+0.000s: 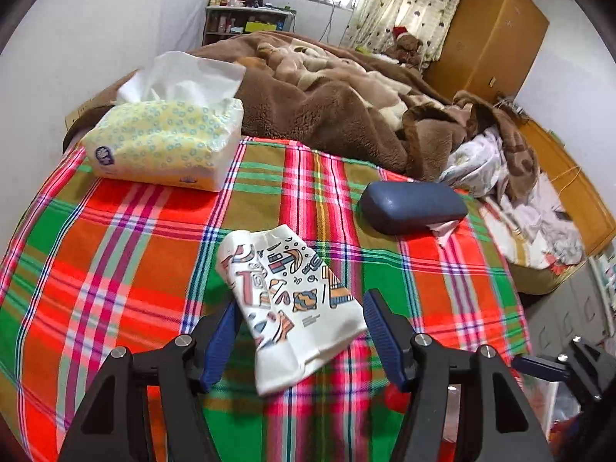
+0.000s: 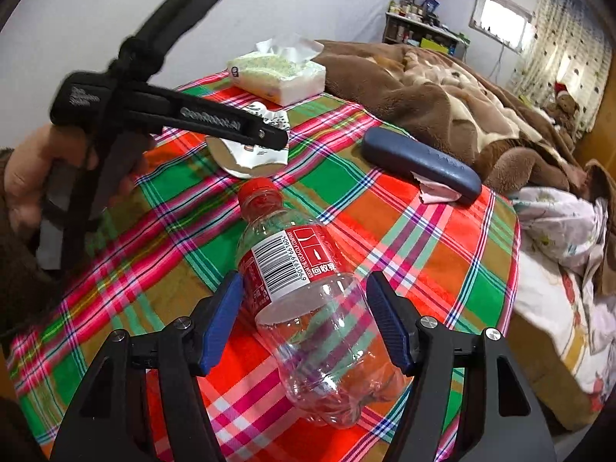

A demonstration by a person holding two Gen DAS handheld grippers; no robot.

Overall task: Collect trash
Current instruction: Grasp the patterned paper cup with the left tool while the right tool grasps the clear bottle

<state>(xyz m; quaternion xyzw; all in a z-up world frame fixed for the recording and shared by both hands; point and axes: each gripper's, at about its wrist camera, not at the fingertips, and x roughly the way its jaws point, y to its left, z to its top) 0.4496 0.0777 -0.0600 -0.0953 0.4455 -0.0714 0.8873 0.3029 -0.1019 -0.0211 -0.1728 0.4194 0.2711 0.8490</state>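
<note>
The bed (image 1: pixel 558 188) carries a bright plaid cloth (image 1: pixel 115 269) in red, green and orange, spread flat over its near end. On that cloth lie a yellow-patterned tissue pack (image 1: pixel 161 142) with a sheet standing out of its top, a dark blue case (image 1: pixel 412 202) resting on a scrap of pink paper (image 2: pixel 437 194), a flattened printed paper cup (image 1: pixel 292 300), and a clear plastic bottle (image 2: pixel 308 300) on its side with a red cap and label. Beyond the cloth a rumpled brown blanket (image 1: pixel 346 107) is heaped over the bed, a teddy bear (image 1: pixel 406 48) at its far end.
</note>
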